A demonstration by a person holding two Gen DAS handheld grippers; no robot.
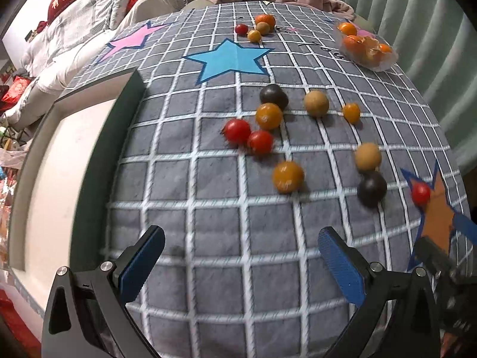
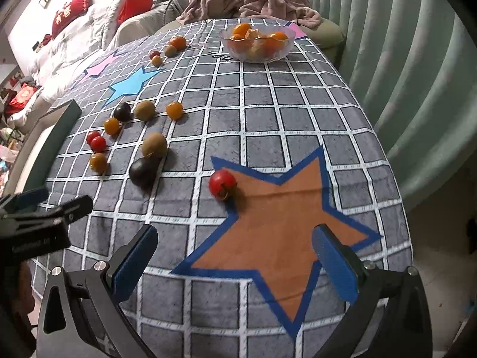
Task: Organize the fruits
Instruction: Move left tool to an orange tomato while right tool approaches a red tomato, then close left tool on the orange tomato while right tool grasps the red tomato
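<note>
Both grippers, my left gripper (image 1: 241, 249) and right gripper (image 2: 235, 246), hang empty with jaws spread, likely readying a pick: loose fruits scatter mid-cloth, a cherry tomato (image 2: 222, 183) sits nearest on the orange star (image 2: 277, 223), glass bowl (image 2: 256, 55) waits far right.

Grey checked tablecloth (image 2: 298, 113) with white grid lines covers the table. Printed on it: orange star (image 2: 277, 223) with blue border, blue star (image 1: 229, 59), pink star (image 1: 131, 40). Dark green tray edge (image 1: 98, 161) at left, pale inside. Crumpled mauve blanket (image 2: 247, 0) behind the table. Red cushions (image 2: 71, 9) on white bedding. Pale green pleated curtain (image 2: 402, 74) at right.
</note>
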